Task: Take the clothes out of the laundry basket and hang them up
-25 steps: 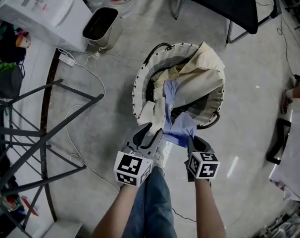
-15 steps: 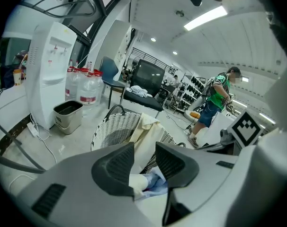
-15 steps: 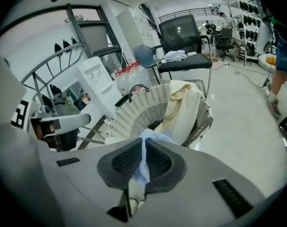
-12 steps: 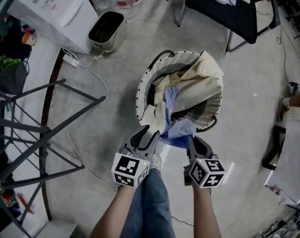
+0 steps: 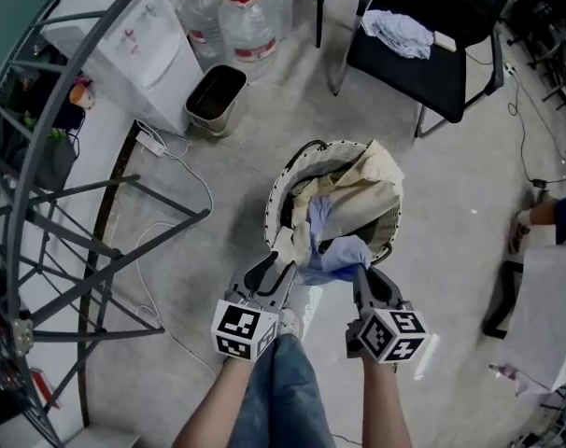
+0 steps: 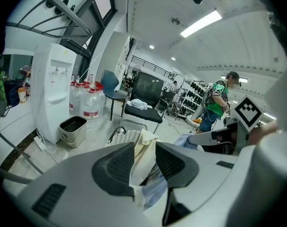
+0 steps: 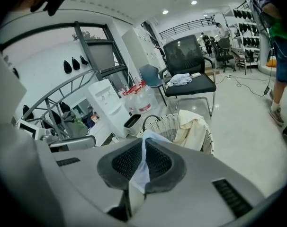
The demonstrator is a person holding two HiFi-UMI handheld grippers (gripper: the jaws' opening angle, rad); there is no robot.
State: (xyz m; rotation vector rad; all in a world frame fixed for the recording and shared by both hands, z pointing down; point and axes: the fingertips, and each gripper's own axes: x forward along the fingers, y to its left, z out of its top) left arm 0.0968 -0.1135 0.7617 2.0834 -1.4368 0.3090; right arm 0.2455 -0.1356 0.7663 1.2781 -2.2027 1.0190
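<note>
Observed cream garment (image 5: 376,174) clenched in fingers of left gripper (image 5: 275,273); light blue garment (image 5: 344,252) pinched tight in fingers of right gripper (image 5: 362,278). Located both garments draped from laundry basket (image 5: 277,192) on floor (image 5: 451,217), at 12 o'clock of the grippers.

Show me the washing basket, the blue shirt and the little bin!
White woven laundry basket (image 5: 273,205): head view, left rim.
Light blue cloth garment (image 5: 345,252): head view, bunched middle fold.
Small beige waste bin (image 5: 206,122): head view, outer wall.

Cream garment (image 5: 372,180) hides most of the laundry basket (image 5: 281,183) interior
</note>
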